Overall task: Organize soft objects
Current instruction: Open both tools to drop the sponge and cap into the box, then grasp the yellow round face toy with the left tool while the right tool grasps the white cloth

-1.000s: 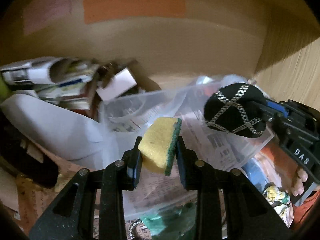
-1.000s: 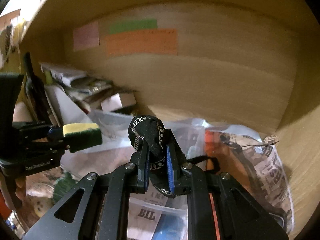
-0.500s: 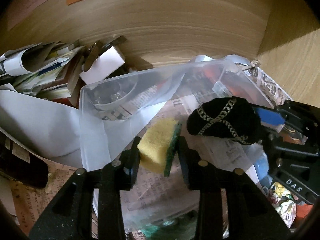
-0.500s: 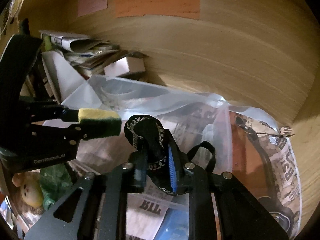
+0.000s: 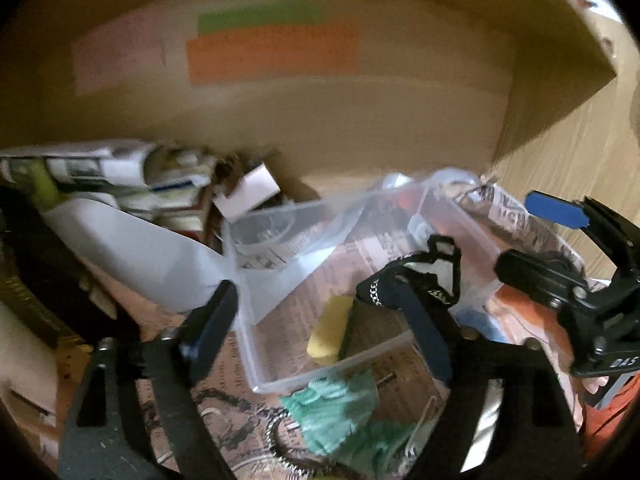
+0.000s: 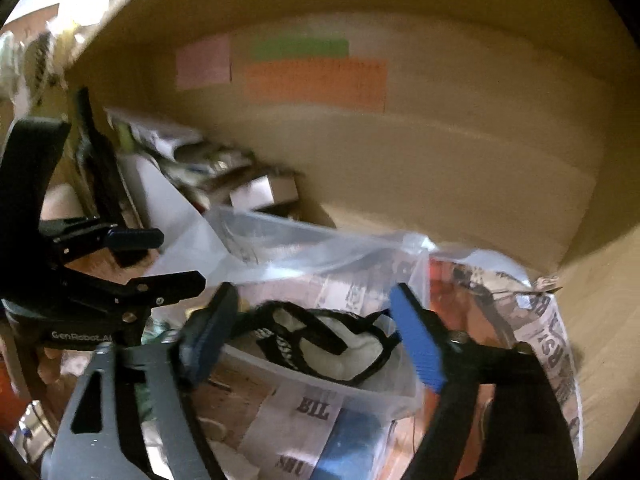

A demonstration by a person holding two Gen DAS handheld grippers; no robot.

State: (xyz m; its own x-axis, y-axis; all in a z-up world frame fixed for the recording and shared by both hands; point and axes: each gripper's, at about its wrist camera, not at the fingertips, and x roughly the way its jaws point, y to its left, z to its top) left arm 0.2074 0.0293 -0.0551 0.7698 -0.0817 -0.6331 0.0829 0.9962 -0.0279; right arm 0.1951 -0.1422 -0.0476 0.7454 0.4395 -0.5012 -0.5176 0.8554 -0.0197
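Setting: A wood-grain alcove, its back wall (image 5: 360,128) a smooth tan panel that meets a lighter side wall at the right.
Wall labels: An orange paper strip (image 5: 272,54) sits under a green strip (image 5: 258,18), with a pale pink sheet (image 5: 120,58) to their left; any writing is too blurred to read.
Surface: Crumpled newspaper (image 5: 516,216) covers the floor of the alcove, printed in black and orange.
Clutter: Folded papers and a small white card (image 5: 246,190) are heaped at the left, with a curved sheet of white plastic (image 5: 140,248) below them.
Bin: A clear plastic container (image 5: 256,344), thin-walled and glossy, stands on the newspaper, its rim catching the light.
Sponge: A yellow sponge (image 5: 328,332) with a dark green scouring face lies inside the container, free of both tools.
Pouch: A soft black fabric pouch (image 5: 412,284) with silver chain trim and a white inner face rests in the container just beside the sponge.
Left gripper (image 5: 328,312): Jaws spread wide, holding nothing, above the container.
Right gripper (image 6: 316,336): Blue-padded fingers (image 6: 416,344) stand wide apart on either side of the pouch, gripping nothing.
Foreground: Crinkled green cloth (image 5: 340,412) lies in front of the container.
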